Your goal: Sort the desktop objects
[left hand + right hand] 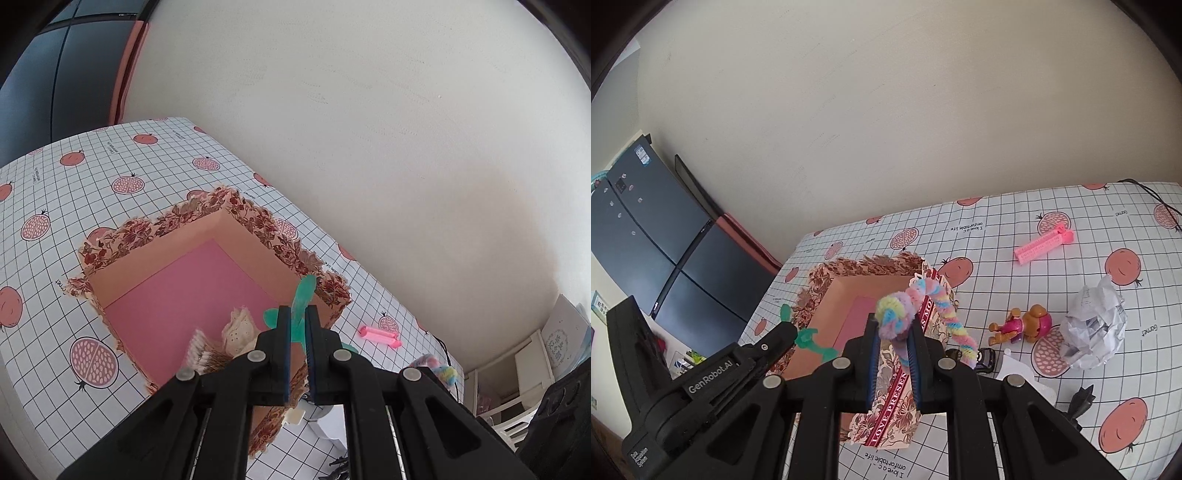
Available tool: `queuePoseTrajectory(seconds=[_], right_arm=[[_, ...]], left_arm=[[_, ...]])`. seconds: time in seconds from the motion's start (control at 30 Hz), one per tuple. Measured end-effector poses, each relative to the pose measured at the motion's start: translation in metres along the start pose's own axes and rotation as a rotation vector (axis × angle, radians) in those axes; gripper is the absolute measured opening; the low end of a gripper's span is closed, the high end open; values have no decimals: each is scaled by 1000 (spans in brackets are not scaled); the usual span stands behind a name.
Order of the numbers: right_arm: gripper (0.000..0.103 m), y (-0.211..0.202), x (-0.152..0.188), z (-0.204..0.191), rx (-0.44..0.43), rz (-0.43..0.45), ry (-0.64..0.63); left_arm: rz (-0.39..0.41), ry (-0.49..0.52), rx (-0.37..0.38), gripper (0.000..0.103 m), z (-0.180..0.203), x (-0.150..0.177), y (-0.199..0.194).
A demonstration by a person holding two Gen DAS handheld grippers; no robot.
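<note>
Green toy (302, 295) clamped in left gripper (297, 325), above box (207, 221)

A flowery box (221, 229) with a pink bottom sits open on the bench. Cotton swabs (201, 354) and a lacy cream thing (240, 330) lie inside. A green plastic toy (301, 295) and a fuzzy rainbow twist (916, 306) hang over it.

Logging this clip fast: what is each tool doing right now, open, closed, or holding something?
Left tool: closed on the green plastic piece, above the box.
Right tool: closed on the pastel fuzzy twist.
</note>
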State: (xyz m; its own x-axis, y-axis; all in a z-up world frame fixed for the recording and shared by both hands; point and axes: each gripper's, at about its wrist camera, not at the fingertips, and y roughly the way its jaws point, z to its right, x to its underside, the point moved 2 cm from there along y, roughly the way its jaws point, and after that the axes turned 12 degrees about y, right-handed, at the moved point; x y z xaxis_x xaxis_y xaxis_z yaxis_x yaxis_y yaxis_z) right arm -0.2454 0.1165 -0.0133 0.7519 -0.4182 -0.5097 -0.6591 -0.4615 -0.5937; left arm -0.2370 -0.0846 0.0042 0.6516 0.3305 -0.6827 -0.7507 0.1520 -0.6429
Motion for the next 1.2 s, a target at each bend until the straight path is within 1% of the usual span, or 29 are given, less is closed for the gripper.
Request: queuePoseTrajectory(seconds=[0.33,0.77,1.0,1.2], right_arm=[[16,13,11,-15,-20,-29,-40],[16,32,25,-33,-46,-70,-94],[16,37,29,-40,-73,-78,-113],[16,42,35,-46,-93,-89,-131]], left_arm=[[-23,-48,-35,7,-18,2,5],[-23,-108,-68,7,-36,5,1],[-25,-137,-103,7,-45,6,0],[-38,-173,-154,7,-56,9,0]])
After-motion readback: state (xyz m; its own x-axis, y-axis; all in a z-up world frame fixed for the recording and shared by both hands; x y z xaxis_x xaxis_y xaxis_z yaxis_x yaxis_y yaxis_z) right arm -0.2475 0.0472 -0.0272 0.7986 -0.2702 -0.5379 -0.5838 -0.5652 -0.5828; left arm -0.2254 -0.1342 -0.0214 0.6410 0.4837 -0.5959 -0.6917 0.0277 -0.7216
